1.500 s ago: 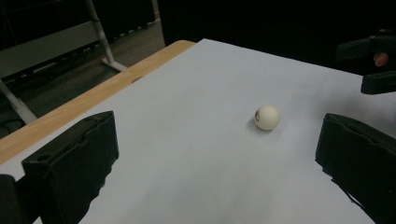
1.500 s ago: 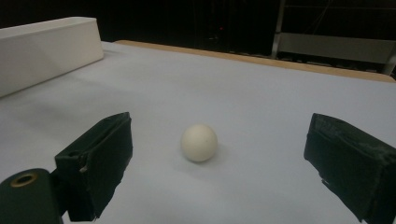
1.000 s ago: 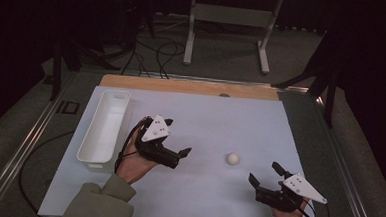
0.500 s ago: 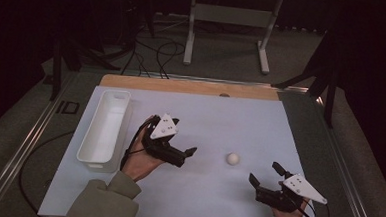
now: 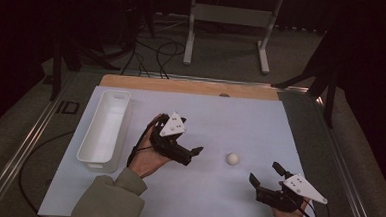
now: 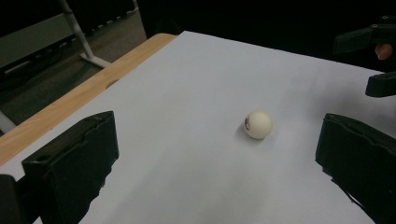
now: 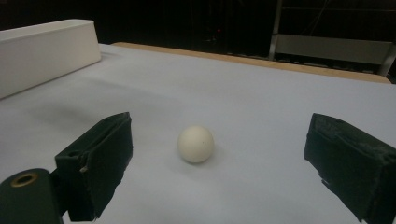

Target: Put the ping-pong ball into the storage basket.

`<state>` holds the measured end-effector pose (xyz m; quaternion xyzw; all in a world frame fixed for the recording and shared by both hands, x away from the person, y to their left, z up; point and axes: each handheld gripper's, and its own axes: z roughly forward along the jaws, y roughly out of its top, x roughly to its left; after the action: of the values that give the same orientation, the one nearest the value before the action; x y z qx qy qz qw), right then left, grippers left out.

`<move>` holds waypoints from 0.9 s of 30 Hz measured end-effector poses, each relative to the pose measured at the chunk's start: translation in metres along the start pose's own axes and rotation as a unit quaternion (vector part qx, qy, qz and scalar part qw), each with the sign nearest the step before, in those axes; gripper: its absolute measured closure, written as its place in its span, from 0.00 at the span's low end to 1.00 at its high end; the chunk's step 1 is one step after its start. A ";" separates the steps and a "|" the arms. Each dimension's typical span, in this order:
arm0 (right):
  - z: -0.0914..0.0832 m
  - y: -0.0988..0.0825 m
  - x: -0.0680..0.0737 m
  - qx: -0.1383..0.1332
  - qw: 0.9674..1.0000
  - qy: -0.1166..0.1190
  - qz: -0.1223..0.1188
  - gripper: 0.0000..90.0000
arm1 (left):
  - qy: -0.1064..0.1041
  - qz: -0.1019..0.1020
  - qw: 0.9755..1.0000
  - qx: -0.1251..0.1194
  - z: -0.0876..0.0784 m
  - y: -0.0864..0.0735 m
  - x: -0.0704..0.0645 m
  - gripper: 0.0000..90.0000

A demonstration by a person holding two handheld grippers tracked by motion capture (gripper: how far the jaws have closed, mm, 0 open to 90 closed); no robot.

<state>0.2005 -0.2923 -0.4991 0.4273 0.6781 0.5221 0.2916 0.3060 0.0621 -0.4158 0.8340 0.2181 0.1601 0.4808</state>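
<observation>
A small white ball (image 5: 233, 159) rests on the white sheet (image 5: 220, 115), right of centre. My left gripper (image 5: 192, 155) is held low just left of the ball, open, jaws pointing at it. In the left gripper view the ball (image 6: 258, 124) lies a little ahead, between the wide-apart jaws of that gripper (image 6: 215, 126). My right gripper (image 5: 265, 173) is near the front right corner, open, aimed at the ball from the near right. The right gripper view has the ball (image 7: 195, 143) centred ahead of this gripper (image 7: 219, 123). Neither gripper touches it.
A long white bin (image 5: 105, 129) stands along the sheet's left side, also seen as a white wall (image 7: 46, 51) at far left. A wooden strip (image 5: 192, 86) borders the sheet's far edge. The other gripper (image 6: 378, 60) shows at top right of the left gripper view.
My left gripper has moved right and a little toward the ball. The right gripper and the ball have stayed where they were.
</observation>
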 end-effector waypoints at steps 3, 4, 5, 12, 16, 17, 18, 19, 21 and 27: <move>0.000 0.000 0.000 0.000 1.000 0.001 0.000 0.09 | -0.002 0.001 1.000 0.001 0.002 0.001 0.000 0.00; 0.000 0.000 0.000 0.000 1.000 0.001 0.000 0.09 | -0.003 0.002 1.000 0.004 0.005 0.002 0.000 0.00; 0.000 0.000 0.000 0.000 1.000 0.001 0.000 0.09 | -0.003 0.002 1.000 0.004 0.005 0.002 0.000 0.00; 0.000 0.000 0.000 0.000 1.000 0.001 0.000 0.09 | -0.011 0.002 1.000 0.009 0.018 0.004 -0.001 0.00; 0.000 0.000 0.000 -0.001 1.000 0.001 -0.001 0.09 | -0.017 0.006 1.000 0.015 0.026 0.006 -0.002 0.00; 0.000 0.000 -0.001 -0.002 1.000 0.000 0.001 0.09 | -0.018 0.005 1.000 0.016 0.027 0.006 -0.003 0.00; -0.001 0.000 -0.001 -0.002 1.000 0.000 0.002 0.09 | -0.019 0.007 1.000 0.018 0.029 0.006 -0.003 0.00; -0.001 0.000 -0.001 -0.002 1.000 0.000 0.001 0.09 | -0.019 0.009 1.000 0.021 0.030 0.007 -0.003 0.00; -0.001 0.000 -0.001 -0.002 1.000 0.000 0.002 0.09 | -0.021 0.009 0.999 0.023 0.032 0.007 -0.004 0.00; -0.001 0.000 -0.001 -0.002 1.000 0.000 0.001 0.09 | -0.025 0.010 0.999 0.030 0.038 0.007 -0.004 0.00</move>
<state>0.2004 -0.2938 -0.4986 0.4273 0.6767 0.5237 0.2919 0.3221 0.0289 -0.4280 0.8543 0.2021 0.1372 0.4589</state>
